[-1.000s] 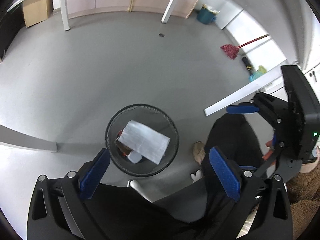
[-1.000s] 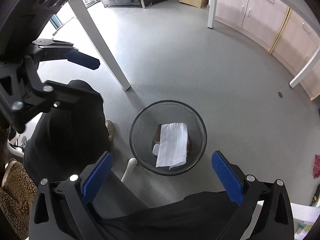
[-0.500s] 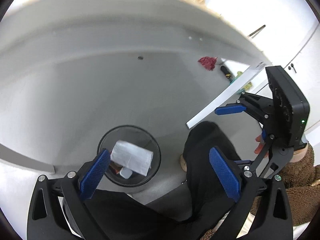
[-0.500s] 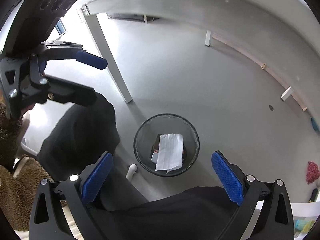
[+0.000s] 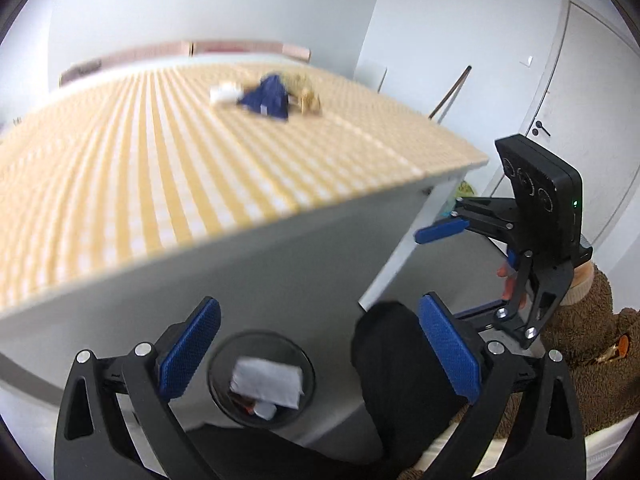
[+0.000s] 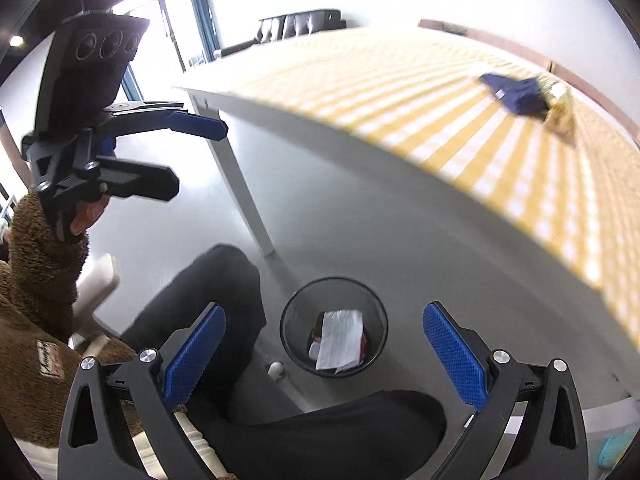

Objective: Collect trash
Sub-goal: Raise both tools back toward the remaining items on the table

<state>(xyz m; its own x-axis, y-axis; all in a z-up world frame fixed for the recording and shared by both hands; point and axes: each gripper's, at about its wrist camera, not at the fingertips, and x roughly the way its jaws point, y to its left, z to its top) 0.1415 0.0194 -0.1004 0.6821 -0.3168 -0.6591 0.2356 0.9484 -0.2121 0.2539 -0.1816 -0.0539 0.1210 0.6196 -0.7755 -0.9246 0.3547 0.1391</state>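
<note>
The leftover trash, a dark blue wrapper (image 5: 267,98) and a crinkly gold one (image 5: 308,98) beside it, sits far across the yellow-checked table (image 5: 120,168), and it looks light, soft and slippery, so I'd pinch a raised fold. Left tongs (image 5: 316,352) and right tongs (image 6: 324,354) both gape wide with nothing in them, over the mesh wastebasket (image 6: 334,326) on the grey floor (image 6: 360,220).

- Table (image 5: 120,184): yellow-and-white checked cloth, white legs.
- Wrapper (image 5: 266,98) toward its far edge: dark blue, beside a tan packet (image 6: 562,114).
- Wire bin (image 6: 292,344): black mesh.
- Paper (image 6: 340,338) inside: white.
- Finger pads (image 6: 454,358): blue, ribbed.
- Floor (image 6: 360,232): grey.
</note>
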